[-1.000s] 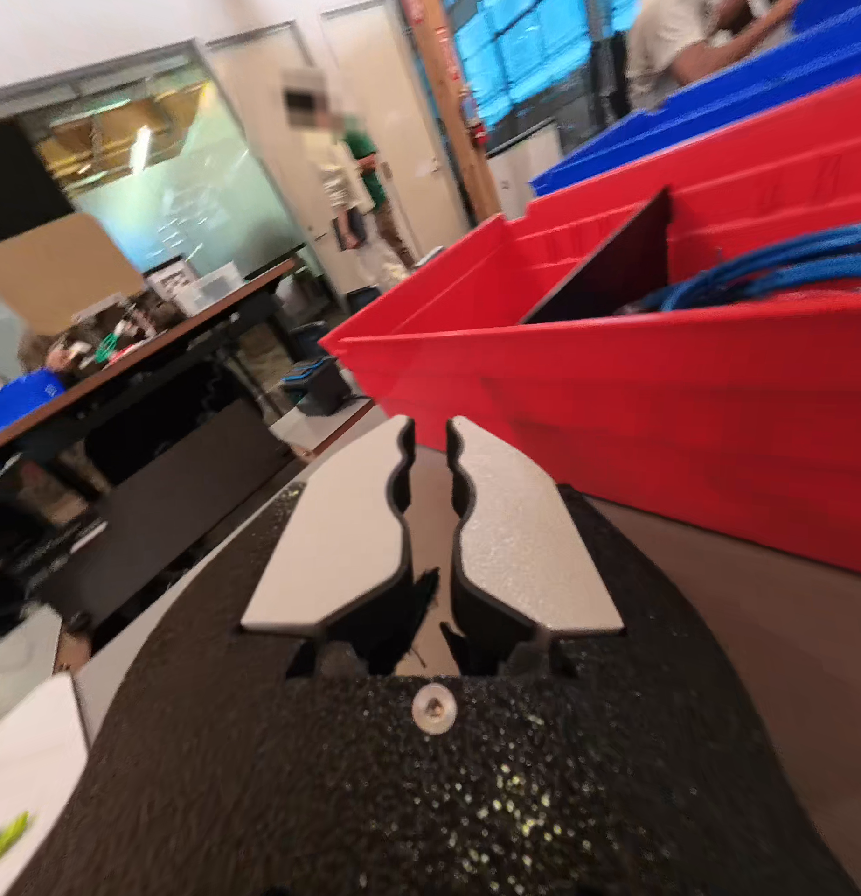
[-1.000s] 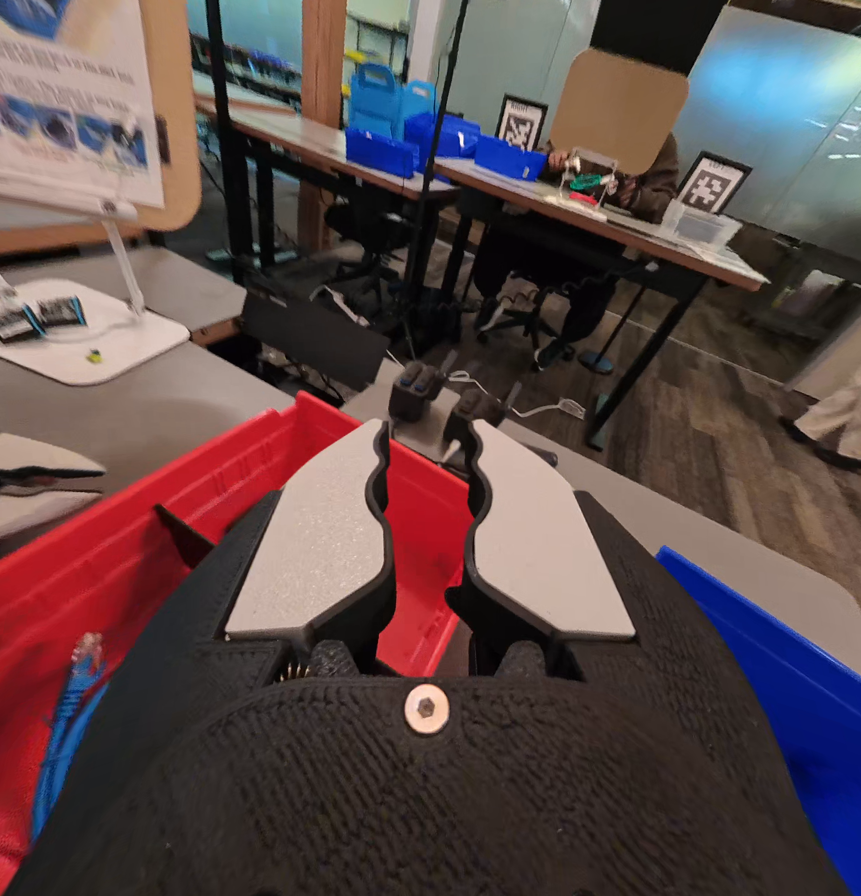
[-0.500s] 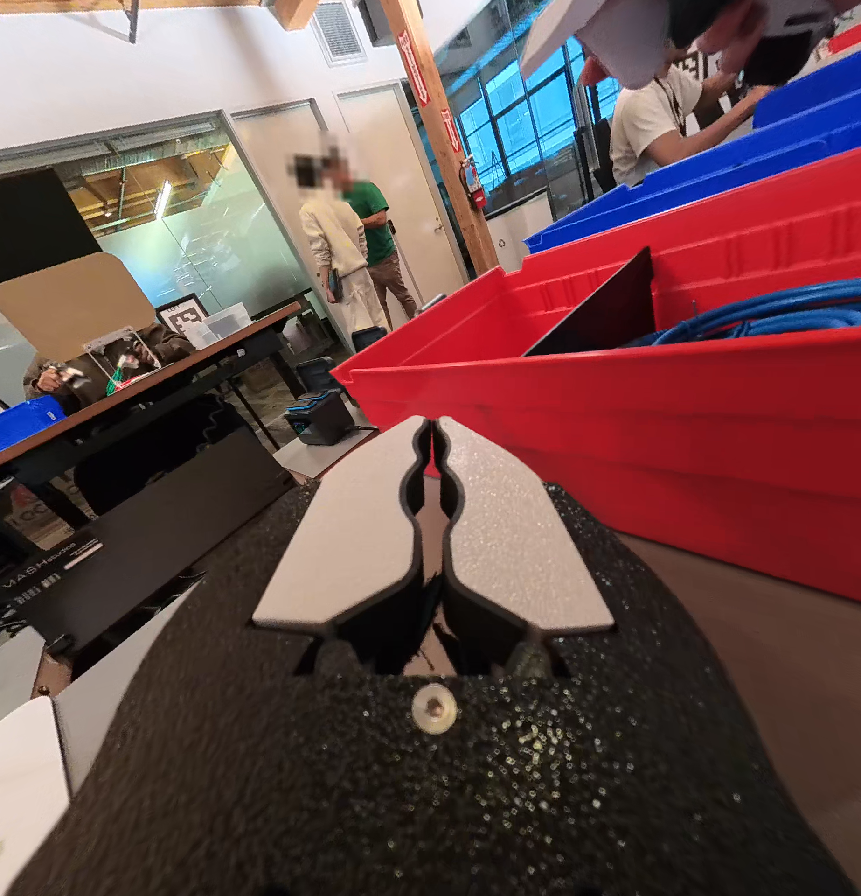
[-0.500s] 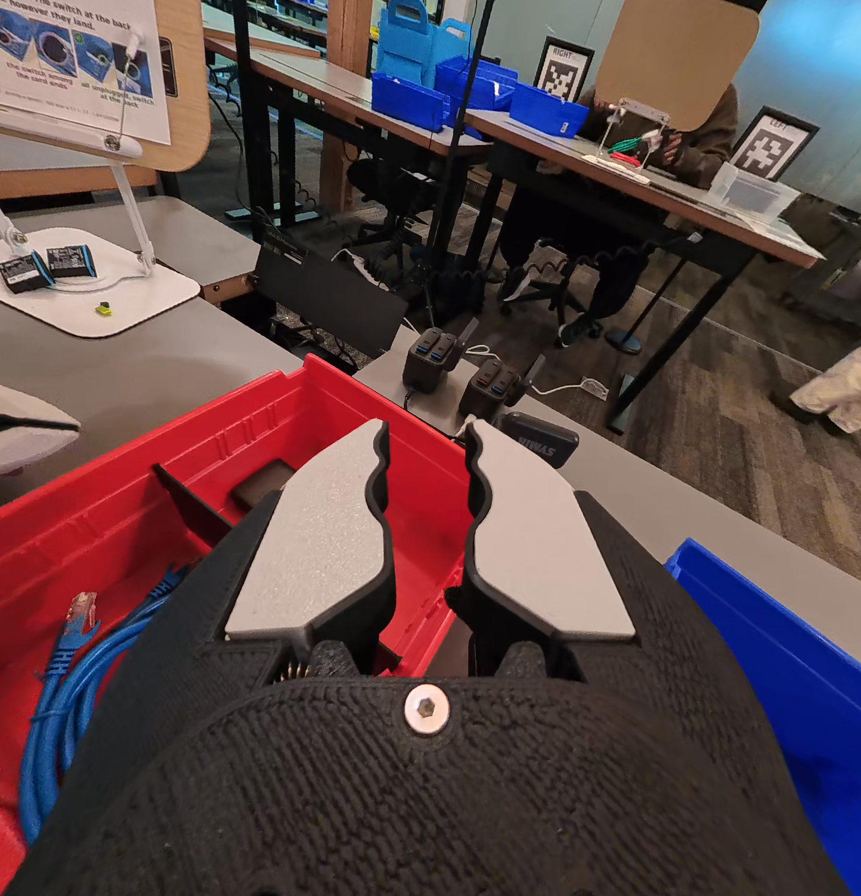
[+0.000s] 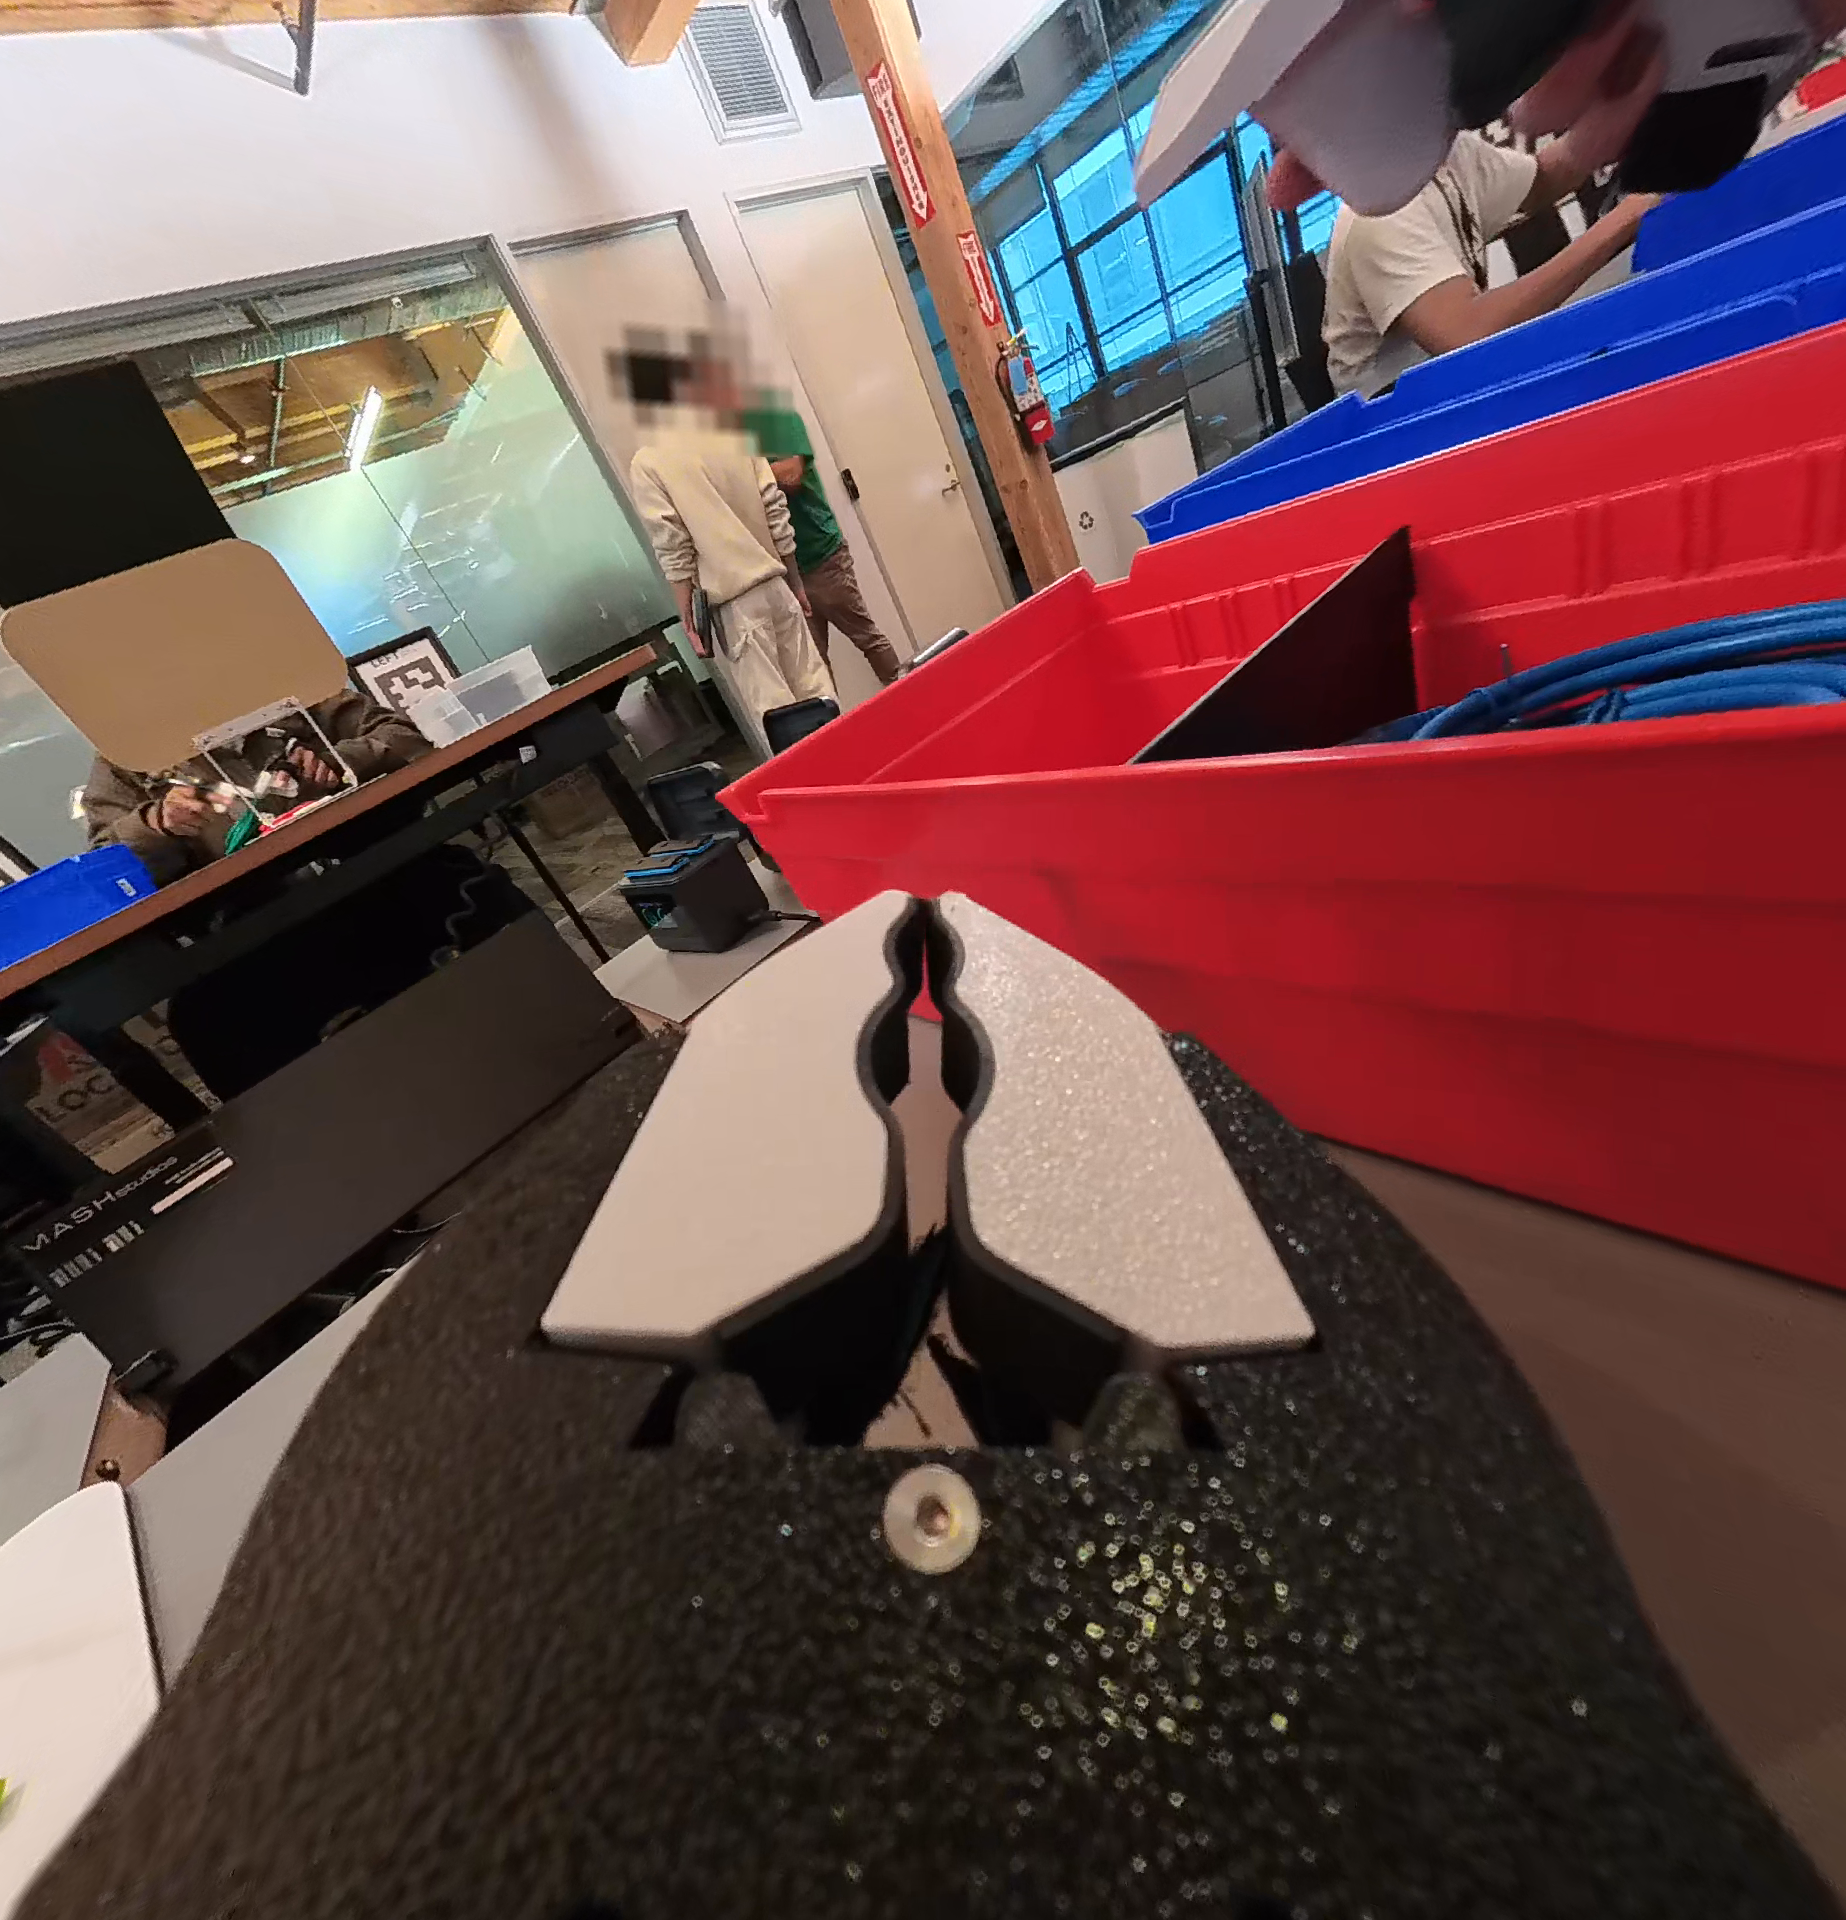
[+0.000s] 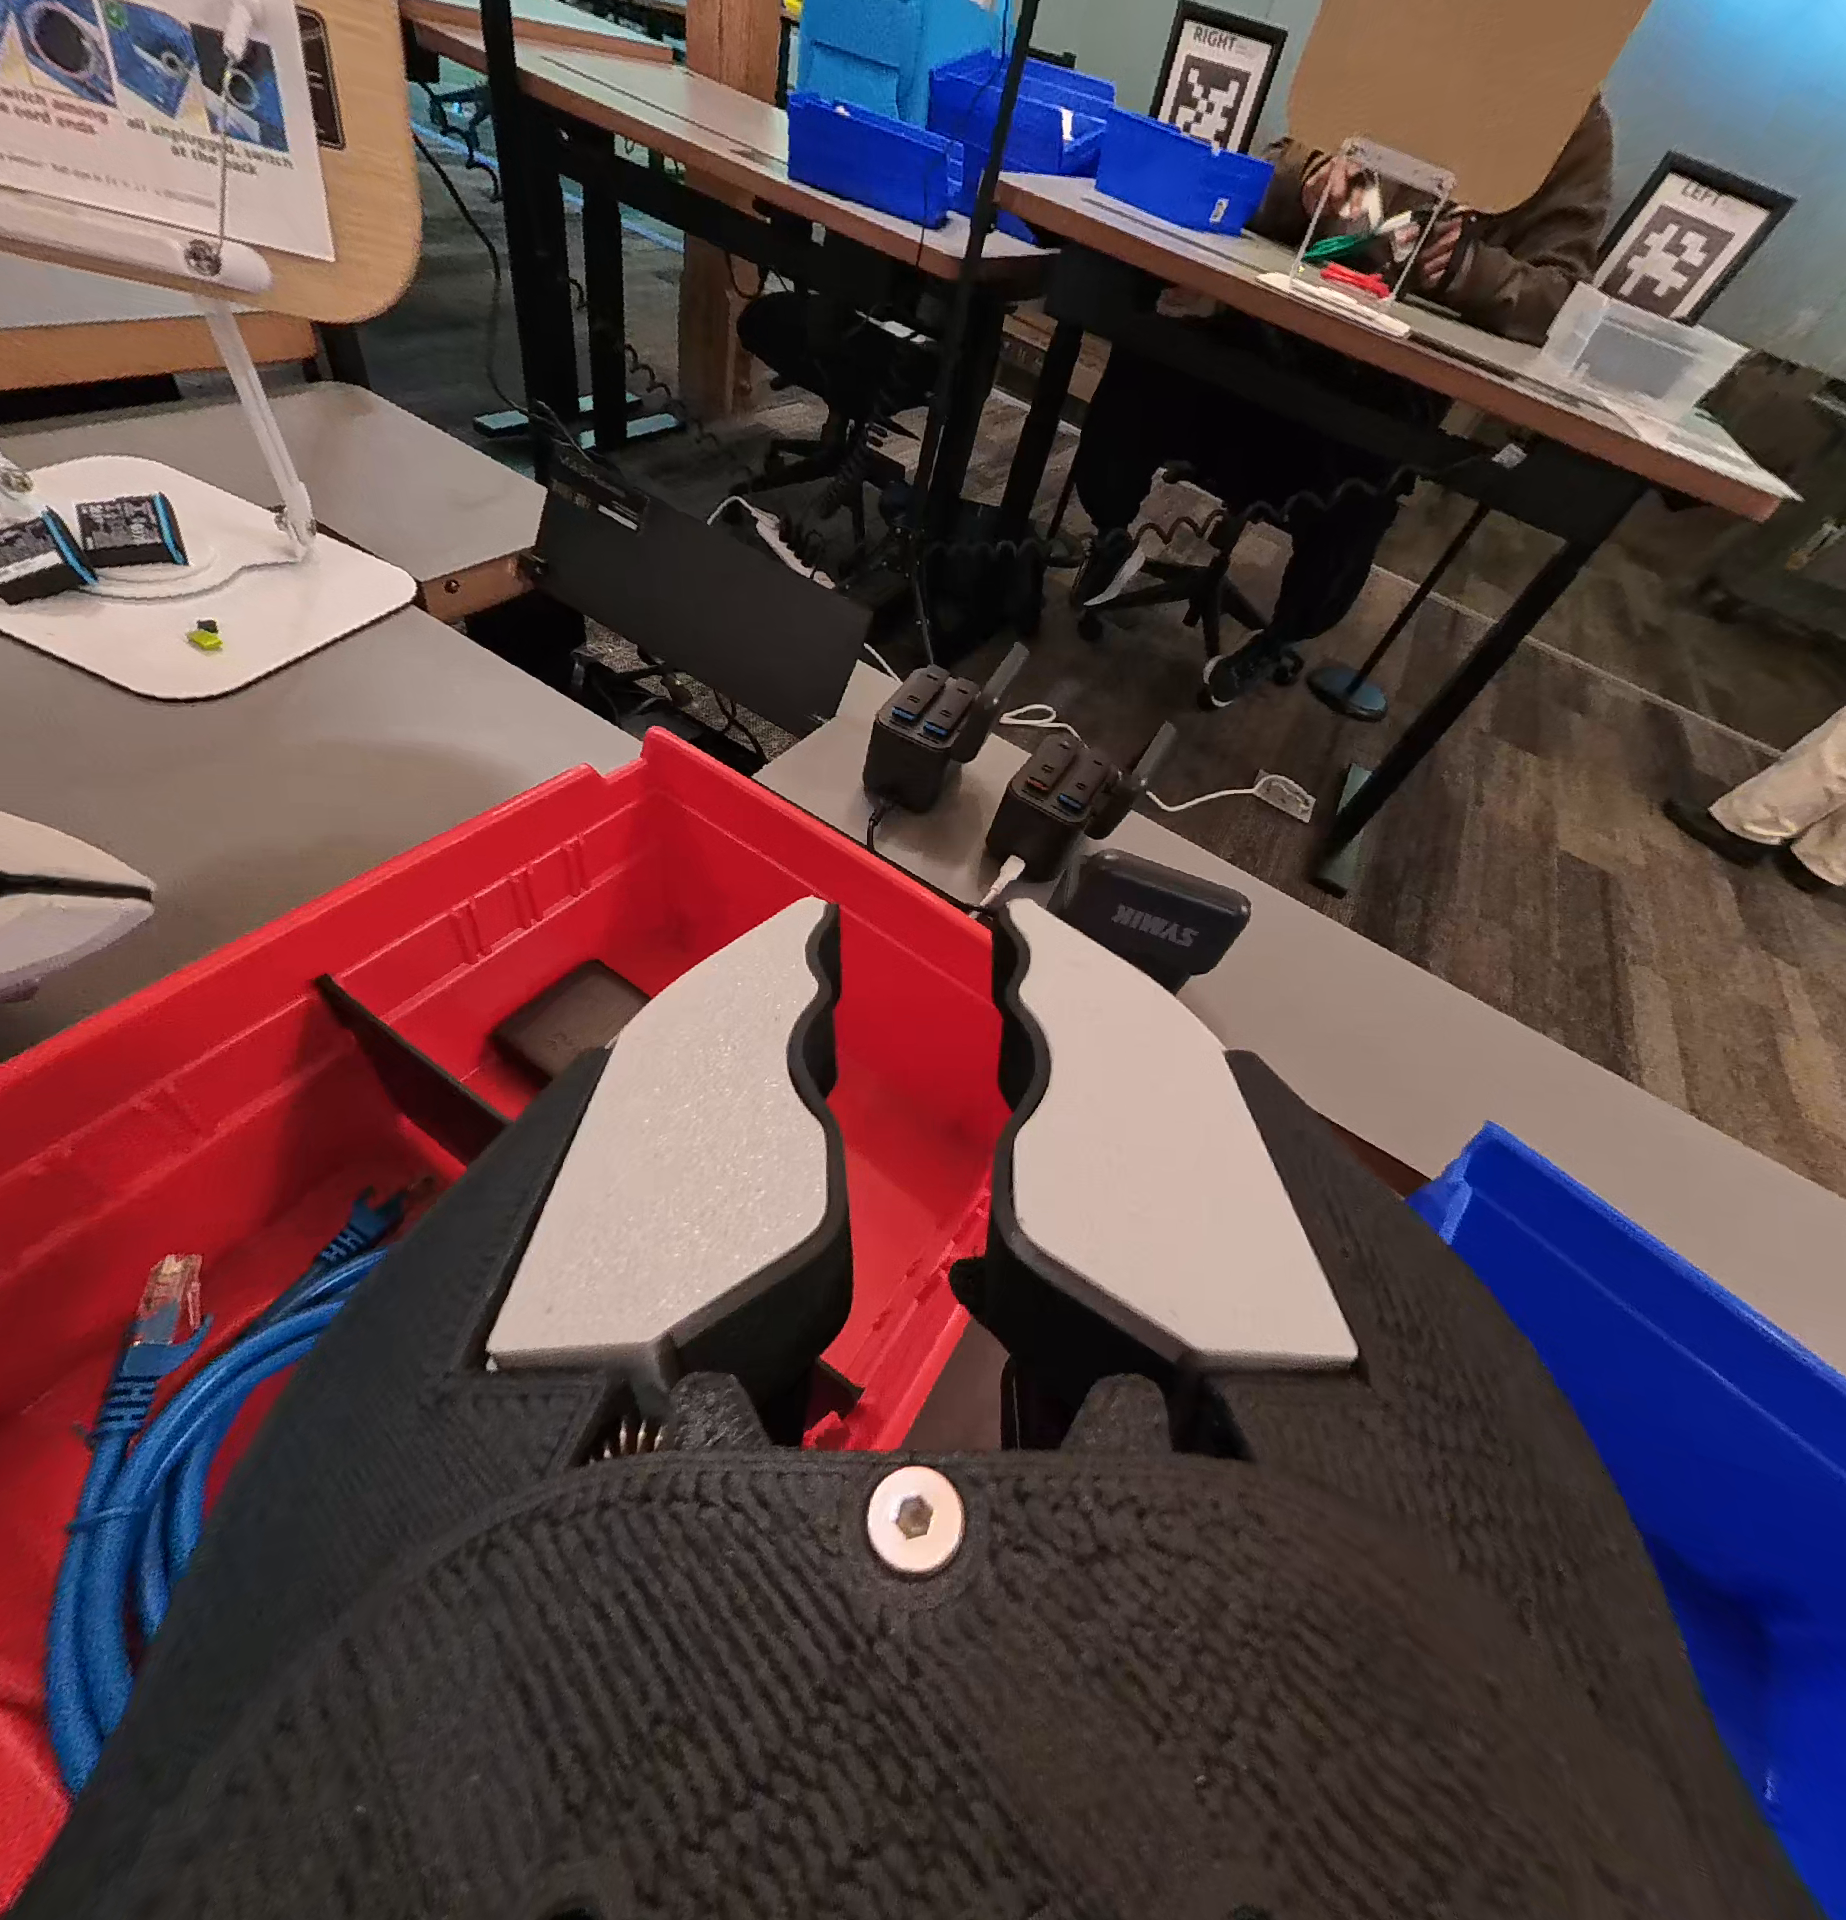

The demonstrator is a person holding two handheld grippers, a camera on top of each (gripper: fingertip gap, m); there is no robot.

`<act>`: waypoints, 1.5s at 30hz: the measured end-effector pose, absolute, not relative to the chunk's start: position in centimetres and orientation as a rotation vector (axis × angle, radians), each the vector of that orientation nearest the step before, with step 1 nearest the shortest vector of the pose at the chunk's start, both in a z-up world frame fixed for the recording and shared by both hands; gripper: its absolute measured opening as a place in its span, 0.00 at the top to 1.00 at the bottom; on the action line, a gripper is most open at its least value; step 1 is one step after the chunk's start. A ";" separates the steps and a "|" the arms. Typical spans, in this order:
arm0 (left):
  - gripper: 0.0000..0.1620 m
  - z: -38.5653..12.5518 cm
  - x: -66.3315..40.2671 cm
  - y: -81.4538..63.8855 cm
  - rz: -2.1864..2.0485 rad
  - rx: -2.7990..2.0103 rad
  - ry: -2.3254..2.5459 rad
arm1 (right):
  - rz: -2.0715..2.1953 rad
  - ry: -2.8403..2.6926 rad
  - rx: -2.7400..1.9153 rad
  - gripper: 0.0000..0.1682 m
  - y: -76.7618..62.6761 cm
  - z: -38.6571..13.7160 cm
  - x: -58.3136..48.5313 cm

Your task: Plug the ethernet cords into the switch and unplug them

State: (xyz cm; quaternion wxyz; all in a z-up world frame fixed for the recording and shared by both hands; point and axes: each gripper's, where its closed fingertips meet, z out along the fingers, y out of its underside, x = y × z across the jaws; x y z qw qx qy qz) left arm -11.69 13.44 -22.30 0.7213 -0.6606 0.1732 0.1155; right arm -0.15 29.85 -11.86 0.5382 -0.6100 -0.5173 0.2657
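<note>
My left gripper [image 5: 924, 920] is shut and empty, low over the grey table beside the near wall of a red bin [image 5: 1418, 935]. It also shows at the left edge of the right wrist view [image 6: 88, 891]. My right gripper [image 6: 914, 925] is open and empty above the red bin [image 6: 223, 1049], over its far compartment. A black divider [image 6: 410, 1070] splits the bin. A dark flat box [image 6: 566, 1023] lies in the far compartment. Coiled blue network cables [image 6: 129, 1475] lie in the near one, and show in the left wrist view [image 5: 1677, 675].
A blue bin [image 6: 1677, 1455] stands right of the red bin. Two black chargers [image 6: 919, 738] sit on the table beyond it. A white board [image 6: 192, 623] with two small black packs is at far left. People stand and sit at desks behind. My hands' fingertips stand some 25 centimetres from each other.
My left gripper has closed from slightly open to shut. My right gripper has tipped down over the red bin, so more of the bin's inside and the dark box now show.
</note>
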 end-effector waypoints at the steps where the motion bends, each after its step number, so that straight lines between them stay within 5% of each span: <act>1: 1.00 -22.4 -11.6 13.5 0.259 -1.461 0.390 | 0.632 -1.236 -1.449 0.84 29.8 -11.9 -0.2; 35: 1.00 -22.7 -11.2 13.6 0.279 -1.474 0.422 | 0.588 -1.287 -1.432 0.85 29.7 -12.5 -0.2; 45: 1.00 -22.4 -11.6 13.6 0.267 -1.460 0.399 | 0.587 -1.815 -1.144 0.84 24.8 -17.4 -4.4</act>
